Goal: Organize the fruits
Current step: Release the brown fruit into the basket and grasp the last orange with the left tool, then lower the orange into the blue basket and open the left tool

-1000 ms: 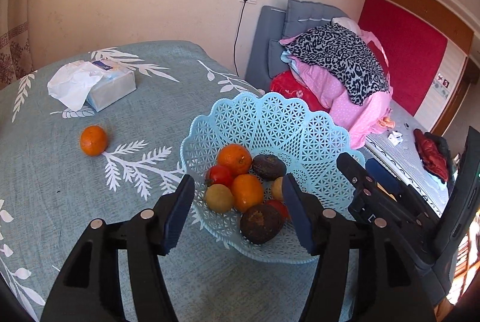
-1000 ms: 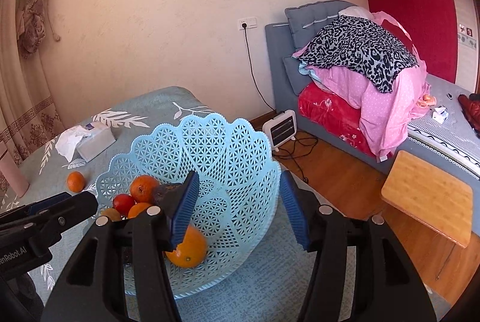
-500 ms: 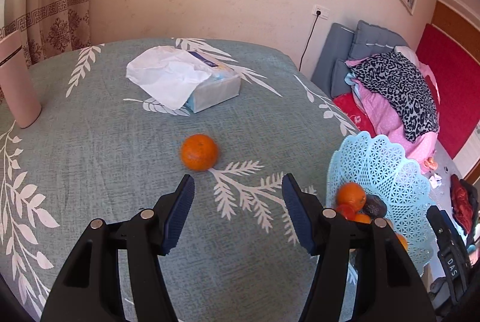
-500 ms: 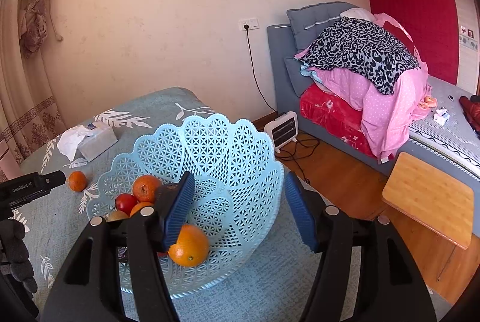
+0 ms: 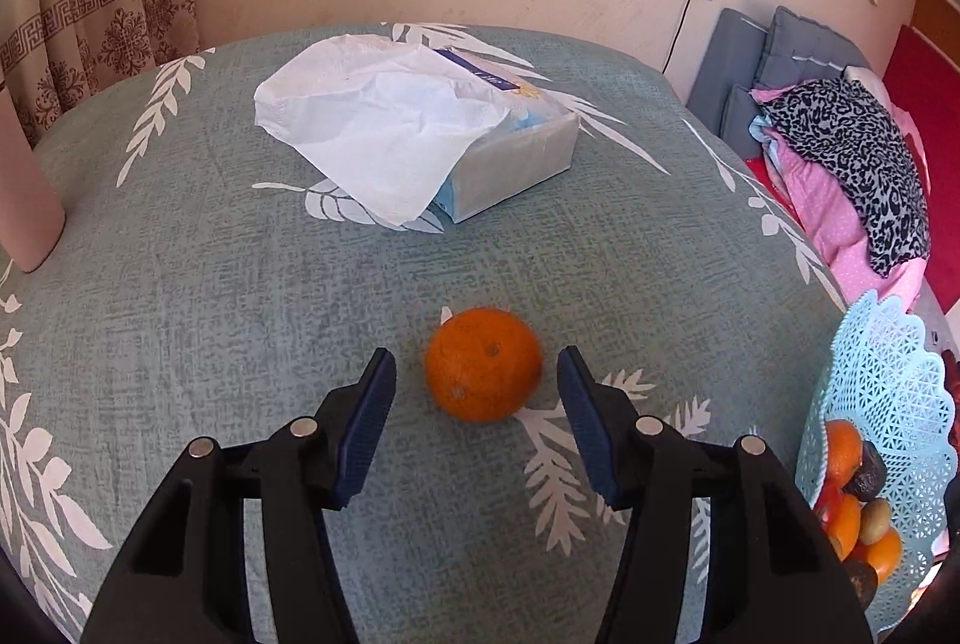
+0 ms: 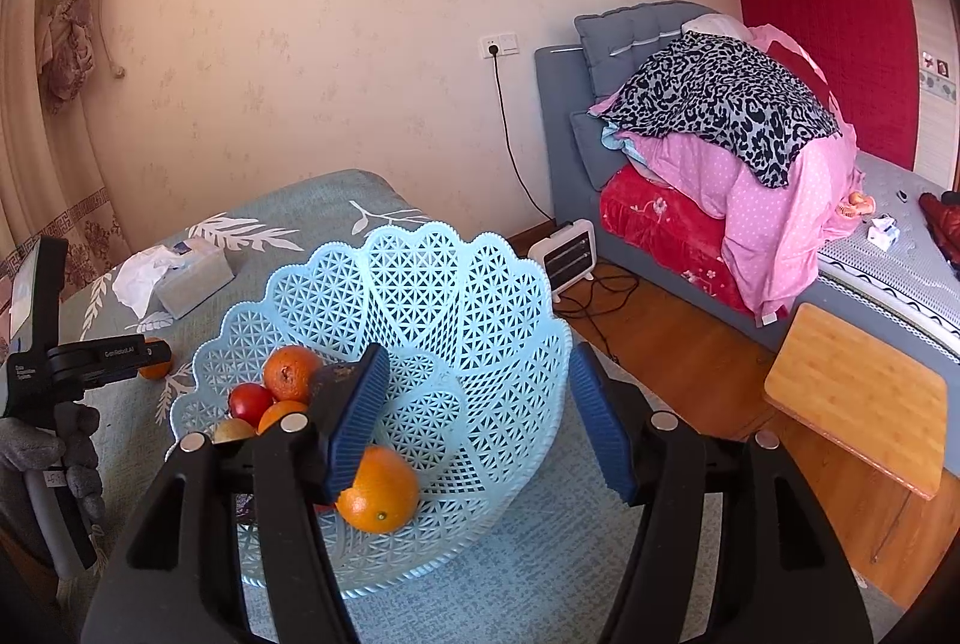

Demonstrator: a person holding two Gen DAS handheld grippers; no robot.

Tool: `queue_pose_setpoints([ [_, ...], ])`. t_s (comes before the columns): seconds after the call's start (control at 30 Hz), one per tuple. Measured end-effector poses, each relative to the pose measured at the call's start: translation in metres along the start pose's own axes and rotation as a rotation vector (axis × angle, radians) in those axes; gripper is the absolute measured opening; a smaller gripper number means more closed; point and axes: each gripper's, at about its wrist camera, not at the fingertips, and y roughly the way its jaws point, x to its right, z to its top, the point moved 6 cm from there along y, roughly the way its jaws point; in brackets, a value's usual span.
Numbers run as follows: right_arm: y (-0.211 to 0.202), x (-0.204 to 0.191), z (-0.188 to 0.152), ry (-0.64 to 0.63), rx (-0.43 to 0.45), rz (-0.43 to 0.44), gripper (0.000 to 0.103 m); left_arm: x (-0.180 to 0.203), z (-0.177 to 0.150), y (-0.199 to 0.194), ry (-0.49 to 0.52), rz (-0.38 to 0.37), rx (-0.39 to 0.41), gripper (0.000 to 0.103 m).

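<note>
A loose orange (image 5: 483, 363) lies on the grey-green leaf-print tablecloth (image 5: 210, 284), just ahead of and between the tips of my open left gripper (image 5: 477, 386), untouched. The light blue lattice basket (image 5: 888, 404) with several fruits stands at the far right of the left wrist view. In the right wrist view my open, empty right gripper (image 6: 474, 404) hovers over the basket (image 6: 456, 296), which holds oranges (image 6: 379, 489), a red fruit (image 6: 249, 400) and darker fruits. The loose orange (image 6: 157, 365) shows partly behind the left gripper's body.
A tissue box (image 5: 420, 134) with a sheet pulled out lies beyond the orange. A pink cup (image 5: 27, 200) stands at the table's left. Beyond the table's right edge are a bed with piled bedding (image 6: 720, 122), a small heater (image 6: 567, 254) and a wooden stool (image 6: 858, 392).
My left gripper has swung left from over the basket to the loose orange and closed in on it. The right gripper stayed over the basket.
</note>
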Motion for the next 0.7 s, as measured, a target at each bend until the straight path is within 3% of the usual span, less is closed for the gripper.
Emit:
queue_pose_setpoints([
  [0.1, 0.0, 0.0, 0.0, 0.0, 0.0, 0.0, 0.064, 0.0, 0.001, 0.006, -0.009, -0.018, -0.015, 0.039],
  [0.4, 0.001, 0.0, 0.0, 0.001, -0.001, 0.001, 0.064, 0.035, -0.015, -0.024, -0.019, -0.129, -0.006, 0.039],
  [0.7, 0.004, -0.001, -0.001, 0.005, -0.008, 0.003, 0.065, 0.089, -0.024, -0.072, 0.077, -0.211, 0.067, 0.039],
])
